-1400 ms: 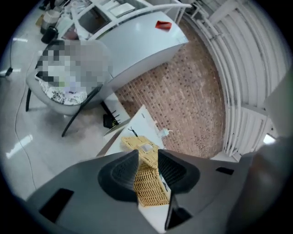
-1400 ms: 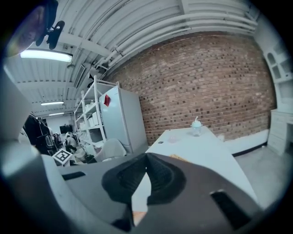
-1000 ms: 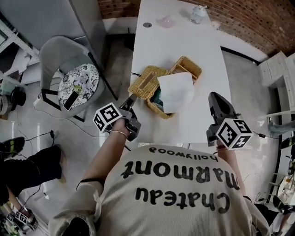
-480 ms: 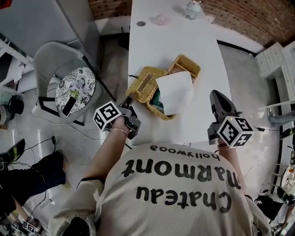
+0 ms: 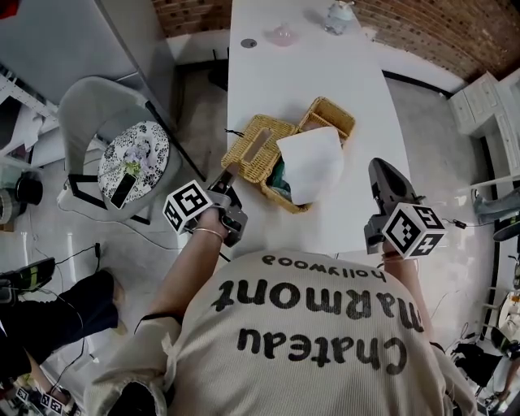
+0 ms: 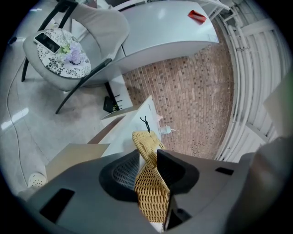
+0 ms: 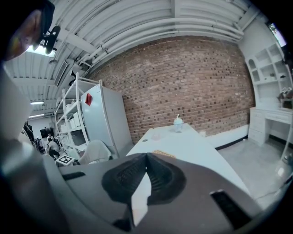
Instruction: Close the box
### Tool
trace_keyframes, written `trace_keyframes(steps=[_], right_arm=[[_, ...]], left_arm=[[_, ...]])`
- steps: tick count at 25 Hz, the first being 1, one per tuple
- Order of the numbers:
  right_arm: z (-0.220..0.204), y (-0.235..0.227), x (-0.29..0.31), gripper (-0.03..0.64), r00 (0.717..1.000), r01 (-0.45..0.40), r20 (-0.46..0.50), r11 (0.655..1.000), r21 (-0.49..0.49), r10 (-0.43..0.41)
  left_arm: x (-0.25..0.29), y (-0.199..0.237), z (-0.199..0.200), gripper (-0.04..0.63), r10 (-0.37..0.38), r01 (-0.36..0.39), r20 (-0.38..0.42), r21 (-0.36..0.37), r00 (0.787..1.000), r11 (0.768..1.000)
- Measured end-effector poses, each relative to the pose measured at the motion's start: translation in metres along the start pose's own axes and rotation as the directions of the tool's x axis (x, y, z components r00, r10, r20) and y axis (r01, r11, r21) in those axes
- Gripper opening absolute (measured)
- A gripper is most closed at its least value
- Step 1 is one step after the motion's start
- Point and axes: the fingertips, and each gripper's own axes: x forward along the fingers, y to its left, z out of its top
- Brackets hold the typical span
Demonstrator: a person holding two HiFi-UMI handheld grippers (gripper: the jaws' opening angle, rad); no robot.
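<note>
A wicker box [image 5: 279, 192] stands open at the table's near left, with a white sheet [image 5: 310, 162] lying over its contents. Its woven lid [image 5: 258, 142] is folded out to the left, and a second woven flap [image 5: 329, 118] lies behind. My left gripper [image 5: 230, 175] is at the lid's near corner. In the left gripper view the lid's edge [image 6: 149, 192] runs between the jaws of the left gripper [image 6: 149, 153], which are closing, with a thin gap still showing beside one pad. My right gripper [image 5: 375, 169] hovers right of the box, shut and empty; the right gripper [image 7: 146, 155] points along the table.
The white table [image 5: 317, 73] runs away from me, with a cup [image 5: 339, 12], a small pink glass piece [image 5: 284, 34] and a round disc [image 5: 249, 42] at its far end. A grey chair [image 5: 130, 154] with a patterned cushion and a phone stands left of the table.
The view has shifted slightly. Both grippers stay in nearly the same places beside the box.
</note>
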Motion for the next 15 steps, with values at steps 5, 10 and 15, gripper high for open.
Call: trace_keyframes(steps=[5,10,15], right_arm=[[-0.005,0.001,0.000,0.003,1.000,-0.004,0.005,1.000,0.029,0.004],[-0.009,0.001,-0.002,0.003,1.000,-0.011,0.016,0.998,0.061,0.010],[-0.012,-0.002,-0.010,0.003,1.000,-0.010,0.025,0.997,0.074,0.009]], left_arm=[[-0.007,-0.015,0.010,0.096,-0.022,0.021,0.018,0.082,1.000,0.996],[-0.012,-0.034,0.017,0.074,-0.046,0.039,0.033,0.178,0.998,0.983],[-0.019,-0.060,0.017,0.055,-0.086,0.068,0.044,0.305,0.995,0.950]])
